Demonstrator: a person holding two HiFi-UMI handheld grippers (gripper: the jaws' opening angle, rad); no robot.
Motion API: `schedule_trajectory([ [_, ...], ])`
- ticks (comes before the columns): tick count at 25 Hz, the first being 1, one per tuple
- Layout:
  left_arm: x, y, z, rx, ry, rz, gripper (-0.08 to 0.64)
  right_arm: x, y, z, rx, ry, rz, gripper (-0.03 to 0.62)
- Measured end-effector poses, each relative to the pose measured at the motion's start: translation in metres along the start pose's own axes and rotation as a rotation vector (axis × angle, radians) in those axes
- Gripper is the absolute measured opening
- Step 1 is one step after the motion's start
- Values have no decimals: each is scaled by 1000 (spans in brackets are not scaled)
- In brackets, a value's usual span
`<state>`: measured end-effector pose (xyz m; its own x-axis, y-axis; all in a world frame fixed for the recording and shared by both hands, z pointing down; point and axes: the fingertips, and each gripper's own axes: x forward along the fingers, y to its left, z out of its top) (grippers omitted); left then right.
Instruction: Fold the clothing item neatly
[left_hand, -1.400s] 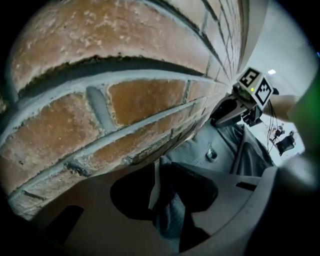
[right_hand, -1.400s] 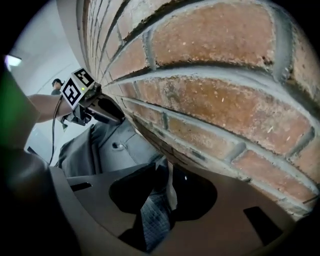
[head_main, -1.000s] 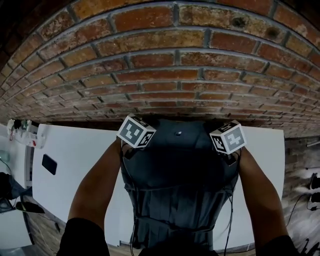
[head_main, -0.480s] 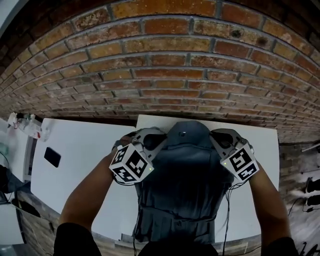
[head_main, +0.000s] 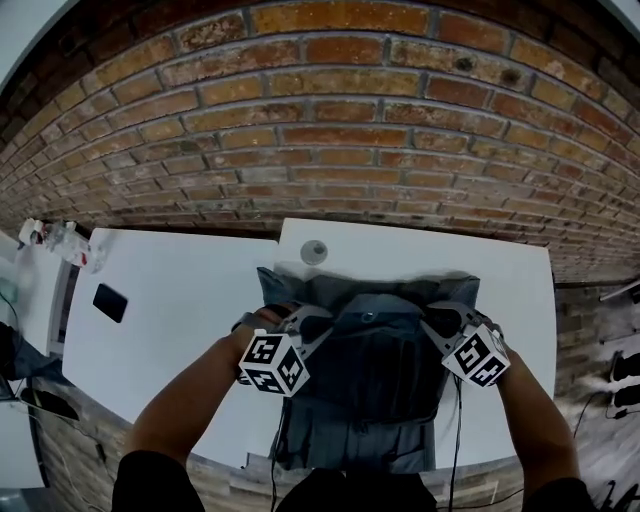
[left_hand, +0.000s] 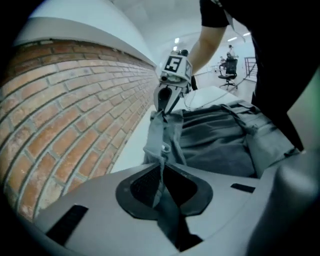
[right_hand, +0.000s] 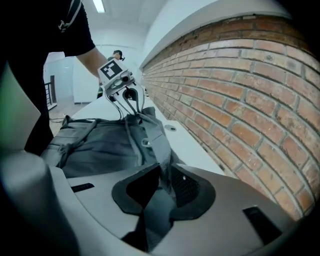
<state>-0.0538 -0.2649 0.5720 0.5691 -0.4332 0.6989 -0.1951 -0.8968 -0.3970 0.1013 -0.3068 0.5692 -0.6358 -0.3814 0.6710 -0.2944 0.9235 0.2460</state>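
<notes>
My left hand-held gripper (left_hand: 162, 172) is clamped shut on an edge of the garment (head_main: 375, 385). In the left gripper view the grey cloth comes straight up out of the pinch between the pads. My right hand-held gripper (right_hand: 164, 175) is closed the same way on the same edge, with a thin fold of cloth squeezed between its jaws.

Both point down at a slant toward the bench (head_main: 180, 300). They face each other along the held edge, so each shows in the other's view. The edge runs between them, and a small snap (head_main: 368, 317) sits on it about midway.

The rest of the garment lies spread on the bench behind the two tools, on my side, and reaches the bench's near edge. Just past the tips, on the far side, a rumpled band of the same cloth lies flat on the bench.

Beyond that band, ahead of my left tool, a small round disc (head_main: 314, 252) sits on the white top. Farther on stands the wall (head_main: 330, 130) of brick. Well off to the left of my left tool lies a flat black slab (head_main: 110, 302).
</notes>
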Motion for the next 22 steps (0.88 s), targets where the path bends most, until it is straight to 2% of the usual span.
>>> schedule_trajectory([
  [1, 6, -12, -8, 5, 31, -40, 25, 4, 8, -11, 16, 31, 23, 88],
  [2, 10, -21, -15, 0, 58, -74, 78, 7, 16, -21, 35, 62, 46, 145],
  [3, 12, -28, -21, -14, 75, -95, 131, 8, 22, -28, 48, 87, 61, 173],
  [4, 12, -32, -25, -34, 83, -102, 145, 8, 27, -32, 55, 100, 69, 176],
  [6, 7, -31, -29, -81, 77, -90, 153, 3, 31, -29, 65, 89, 70, 176],
  [8, -1, -22, -29, -135, 57, -63, 156, -5, 26, -12, 105, 26, 56, 176],
  [11, -11, 1, -22, -232, 5, -2, 156, -19, -1, 18, 247, -115, -19, 175],
  [12, -12, 10, -18, -268, -14, 19, 156, -22, -15, 23, 309, -147, -61, 155],
  [14, -9, 25, -12, -331, -29, 45, 155, -21, -42, 23, 414, -161, -144, 33],
  [16, 1, 34, -9, -362, -15, 46, 123, -10, -55, 12, 485, -120, -162, 21],
  [18, 14, 36, -10, -363, 13, 37, 63, 6, -52, -2, 509, -47, -128, 21],
  [20, 27, 35, -20, -358, 63, 27, 17, 20, -44, -18, 482, 42, -99, 21],
  [22, 38, 37, -45, -349, 157, 36, 2, 33, -38, -37, 435, 140, -93, 23],
])
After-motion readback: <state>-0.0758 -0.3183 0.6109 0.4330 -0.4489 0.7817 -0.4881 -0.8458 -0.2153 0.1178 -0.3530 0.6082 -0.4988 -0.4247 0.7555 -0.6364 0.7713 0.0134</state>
